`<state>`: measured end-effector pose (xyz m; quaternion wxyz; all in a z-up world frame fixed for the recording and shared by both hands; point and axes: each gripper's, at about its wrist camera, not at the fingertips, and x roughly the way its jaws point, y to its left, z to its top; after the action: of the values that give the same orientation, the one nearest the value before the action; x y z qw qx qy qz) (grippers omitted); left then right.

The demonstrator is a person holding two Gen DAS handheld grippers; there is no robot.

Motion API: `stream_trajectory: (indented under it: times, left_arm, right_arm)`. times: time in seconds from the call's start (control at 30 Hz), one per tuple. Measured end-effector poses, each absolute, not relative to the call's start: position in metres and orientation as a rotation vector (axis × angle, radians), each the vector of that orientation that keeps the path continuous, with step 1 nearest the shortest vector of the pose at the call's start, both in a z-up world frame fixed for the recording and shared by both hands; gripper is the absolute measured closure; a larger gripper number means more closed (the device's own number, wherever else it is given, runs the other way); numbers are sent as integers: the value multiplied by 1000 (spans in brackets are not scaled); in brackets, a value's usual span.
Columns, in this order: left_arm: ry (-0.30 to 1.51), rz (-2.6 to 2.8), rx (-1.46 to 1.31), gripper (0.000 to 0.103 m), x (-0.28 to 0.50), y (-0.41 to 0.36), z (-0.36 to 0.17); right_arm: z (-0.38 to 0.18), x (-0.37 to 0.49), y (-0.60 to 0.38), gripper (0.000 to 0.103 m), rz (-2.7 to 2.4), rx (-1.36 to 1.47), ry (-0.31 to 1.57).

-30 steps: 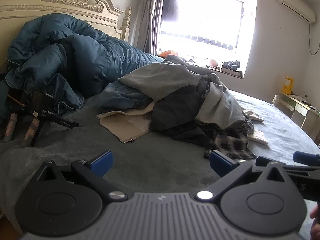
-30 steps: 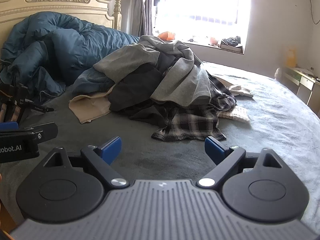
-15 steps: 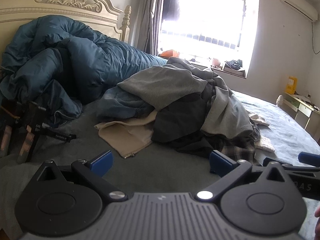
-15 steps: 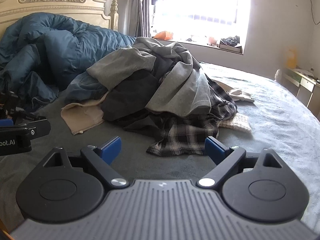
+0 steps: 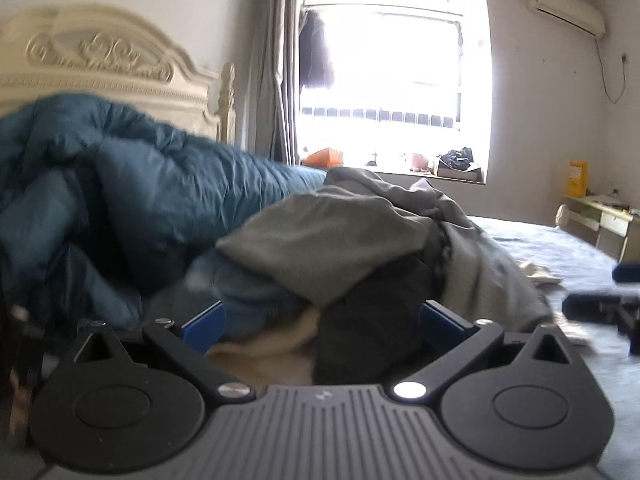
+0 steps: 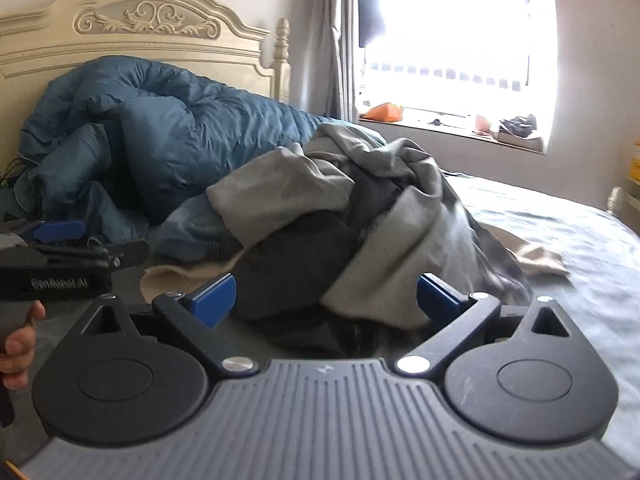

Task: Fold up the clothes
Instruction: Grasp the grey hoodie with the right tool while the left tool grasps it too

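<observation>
**Both grippers wide, facing the clothes heap on the bed**

Left gripper [image 5: 322, 322]: blue-padded fingers spread wide, nothing between them. Right gripper [image 6: 326, 298]: same, wide and empty. Left view is motion-blurred.

Task item: mixed pile of crumpled clothes [image 6: 340, 216] in the middle of the bed, directly ahead of both grippers. On top a light grey sweatshirt [image 5: 332, 236]; under it a dark charcoal garment [image 6: 296, 252], a beige cloth [image 5: 264, 346] lying flat at the near left edge, and a denim-blue piece [image 6: 192, 232] on the left. Whether either gripper touches the fabric, cannot tell.

Surface: bed with grey-blue sheet [image 6: 560, 236], wrinkled, bare to the right of the pile. A bunched teal-blue duvet [image 6: 160, 132] sits against the cream carved headboard [image 6: 140, 28], just left of the pile.

Room: bright overexposed window [image 5: 392, 80] behind the bed, grey curtain [image 5: 280, 60] on its left, white wall air conditioner [image 5: 564, 8] top right, small pale table [image 5: 600, 220] by the right wall.
</observation>
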<state>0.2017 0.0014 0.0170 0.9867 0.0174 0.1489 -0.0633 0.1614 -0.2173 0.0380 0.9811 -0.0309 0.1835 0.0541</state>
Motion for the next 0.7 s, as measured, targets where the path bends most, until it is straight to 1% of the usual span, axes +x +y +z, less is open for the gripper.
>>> stream_trajectory:
  times: [0.1,0.23,0.4,0.5,0.57,0.6,0.63,0.67,0.7]
  left_arm:
    - [266,-160,80,0,235,-8,7]
    - [229,-180,144,0,276,-23,-12]
    - [215,-171,230,2,322,-44,-35]
    - [206,-156,274,4,348,-54,-42]
    - [211,-154,283,9,362,-59,-46]
    - [212,-154,286,10,370,-62,-48]
    - [211,-152,293,14,375,-64,-48]
    - [208,-149,303,18,379,-66,-50]
    - [211,-146,315,24,385,-69,-52]
  right_arm:
    - [40,206,-220,6,147,-92,338]
    - [46,266,-224,6,216,-48,313]
    - [51,335,-226,9,310,74,329]
    - [50,366,-217,11,350,61,351]
    - [46,383,-210,13,362,38,383]
    - [44,391,-205,16,361,26,400]
    - [42,398,-201,19,354,11,417]
    - [40,405,-198,24,346,-6,431]
    - [38,411,-195,27,336,-22,445]
